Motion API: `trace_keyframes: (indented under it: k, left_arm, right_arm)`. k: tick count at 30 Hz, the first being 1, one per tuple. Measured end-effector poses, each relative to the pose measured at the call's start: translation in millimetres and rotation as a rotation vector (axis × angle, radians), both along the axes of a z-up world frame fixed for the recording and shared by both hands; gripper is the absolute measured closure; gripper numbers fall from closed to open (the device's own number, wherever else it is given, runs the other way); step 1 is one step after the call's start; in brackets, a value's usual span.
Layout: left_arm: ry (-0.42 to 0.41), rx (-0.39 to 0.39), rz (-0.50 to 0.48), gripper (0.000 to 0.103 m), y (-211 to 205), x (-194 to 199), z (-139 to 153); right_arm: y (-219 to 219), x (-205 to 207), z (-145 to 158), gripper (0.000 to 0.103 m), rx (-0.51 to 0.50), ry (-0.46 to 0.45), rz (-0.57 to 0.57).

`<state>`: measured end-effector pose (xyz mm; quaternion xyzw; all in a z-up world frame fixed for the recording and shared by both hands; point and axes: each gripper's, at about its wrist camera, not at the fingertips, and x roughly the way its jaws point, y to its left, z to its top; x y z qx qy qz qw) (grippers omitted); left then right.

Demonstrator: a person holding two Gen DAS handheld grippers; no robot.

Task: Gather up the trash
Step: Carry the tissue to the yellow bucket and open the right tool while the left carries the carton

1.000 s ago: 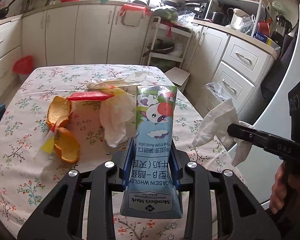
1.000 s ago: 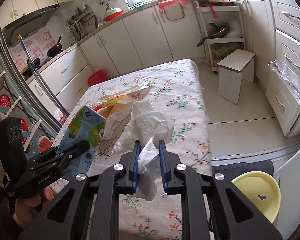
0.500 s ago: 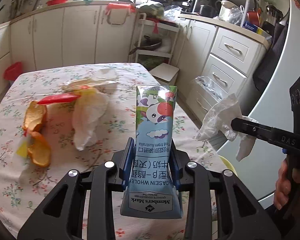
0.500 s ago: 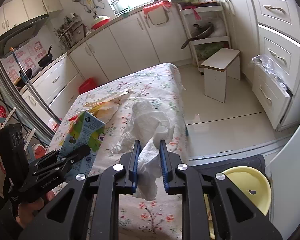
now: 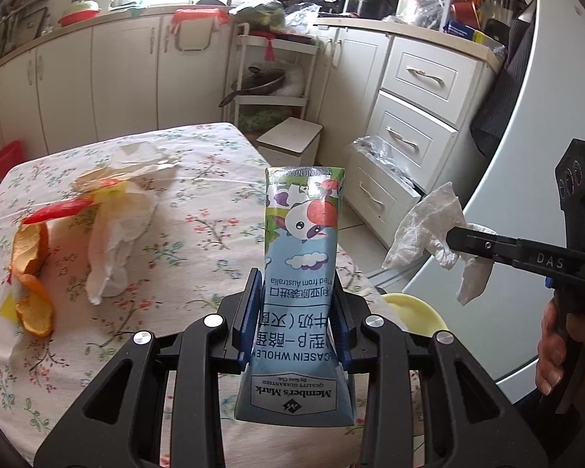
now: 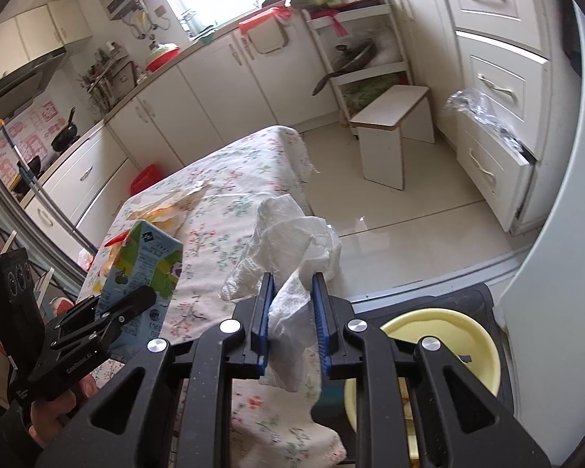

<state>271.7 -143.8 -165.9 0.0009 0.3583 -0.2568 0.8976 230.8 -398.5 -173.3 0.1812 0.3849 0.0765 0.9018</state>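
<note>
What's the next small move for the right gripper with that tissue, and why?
Probably carry the right gripper a little further over the yellow bin before letting go. The crumpled tissue hangs between its pads above the table edge, and the bin's open mouth sits just to its right on the floor, so a release here might miss.

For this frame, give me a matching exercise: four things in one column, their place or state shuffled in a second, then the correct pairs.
Things
1. milk carton
2. white tissue
3. orange peel
4. yellow bin

Places
A. lying on the floral tablecloth
B. clamped in the right gripper
C. on the floor beside the table
D. clamped in the left gripper

Pairs: 1-D, 2-B, 3-A, 4-C
</note>
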Motion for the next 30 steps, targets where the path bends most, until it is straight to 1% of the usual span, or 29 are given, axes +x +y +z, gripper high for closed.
trace_keyframes:
  k: [9, 18, 25, 30]
  left_arm:
    - [-0.007, 0.01, -0.056, 0.072, -38, -11, 3]
    - [0.005, 0.009, -0.097, 0.072, -74, -22, 2]
    - [0.016, 0.002, -0.121, 0.072, -100, -27, 0]
    - [0.025, 0.004, -0.142, 0.072, -117, -31, -2]
  right_arm:
    - [-31, -12, -7, 0.081, 0.015, 0.032, -0.068]
    - [-57, -19, -16, 0.08, 0.023, 0.081, -0.135]
    - [-70, -24, -30, 0.08, -0.026, 0.166, -0.176]
    - [-79, -25, -44, 0.076, -0.046, 0.23, -0.183]
